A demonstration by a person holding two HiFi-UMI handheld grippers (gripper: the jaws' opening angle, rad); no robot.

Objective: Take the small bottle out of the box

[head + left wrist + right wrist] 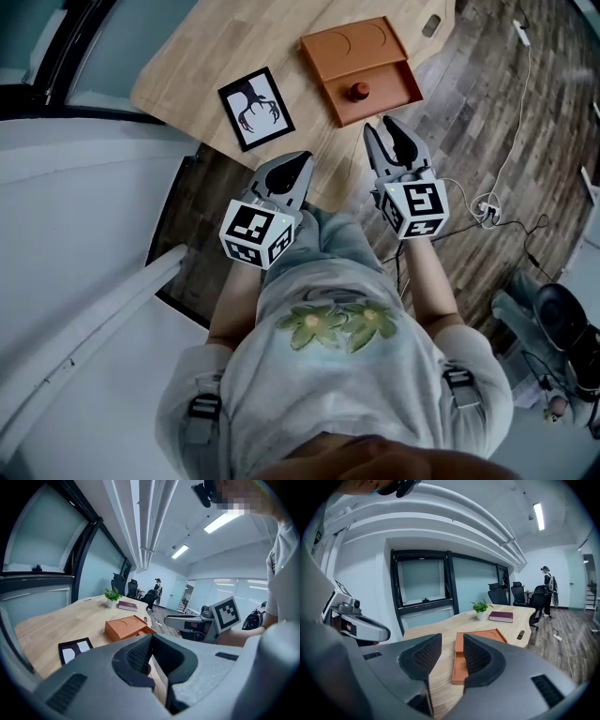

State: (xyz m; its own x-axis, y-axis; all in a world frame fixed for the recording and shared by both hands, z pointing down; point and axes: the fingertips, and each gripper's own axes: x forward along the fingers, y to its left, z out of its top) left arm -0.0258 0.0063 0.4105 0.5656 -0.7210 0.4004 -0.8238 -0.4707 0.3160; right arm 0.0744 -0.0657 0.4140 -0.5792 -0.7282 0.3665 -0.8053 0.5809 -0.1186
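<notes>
A black-framed picture [256,109] lies on the worktop [206,56] to the left. Just right of it, at the worktop's near edge, I hold my left hand-held gripper [298,164] with its jaws together and nothing in them. Further right sits the orange box [349,49], and the small bottle [359,90] stands in its open tray. My right hand-held gripper [385,131] hovers just short of that tray, jaws apart and empty, clear of the bottle.
</notes>
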